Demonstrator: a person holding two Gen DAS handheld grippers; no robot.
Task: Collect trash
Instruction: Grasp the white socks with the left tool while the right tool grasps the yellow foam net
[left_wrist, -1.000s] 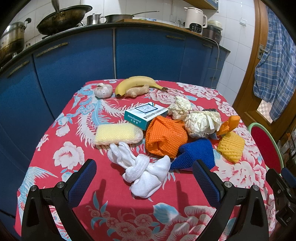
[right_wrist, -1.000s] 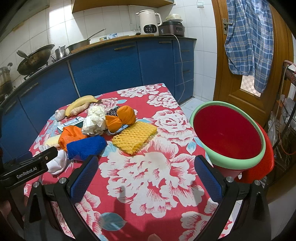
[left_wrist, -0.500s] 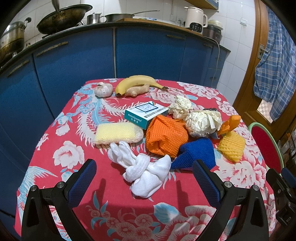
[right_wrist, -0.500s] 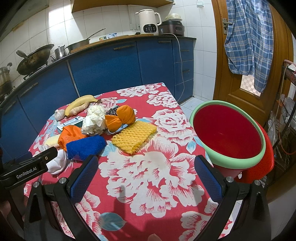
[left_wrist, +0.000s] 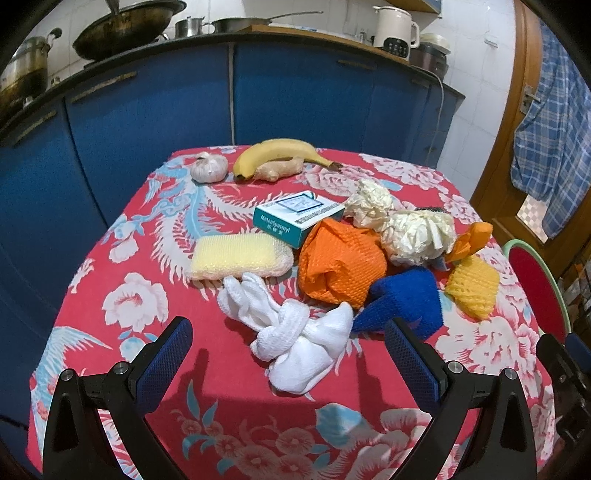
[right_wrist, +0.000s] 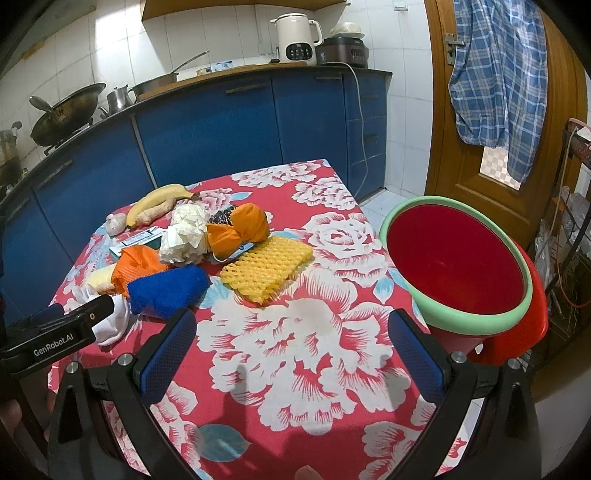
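I have both grippers hanging above the near edge of the table (left_wrist: 110, 258), which is covered in a red floral cloth. My left gripper (left_wrist: 288, 347) is spread wide and grips nothing; the knotted white foam net (left_wrist: 295, 332) lies just ahead between its blue pads. My right gripper (right_wrist: 291, 343) is equally wide and empty, over bare cloth near the table's right edge.

The trash sits in a cluster across the middle of the table: an orange foam net (left_wrist: 340, 266) touching a blue foam net (left_wrist: 402, 299), a yellow foam net (left_wrist: 472, 288) toward the right edge, a pale yellow foam net (left_wrist: 240, 254) toward the left, two crumpled paper balls (left_wrist: 417, 236) behind them, and a knotted orange bag (right_wrist: 240, 229). A teal medicine box (left_wrist: 299, 218) leans against the orange net.

At the far edge lie a banana (left_wrist: 280, 151), a ginger root (left_wrist: 280, 170) touching it, and a garlic bulb (left_wrist: 208, 168) — apart from the pile.

Off the table's right edge, a red basin with a green rim (right_wrist: 458, 254) sits tilted on a red stool (right_wrist: 532, 325).
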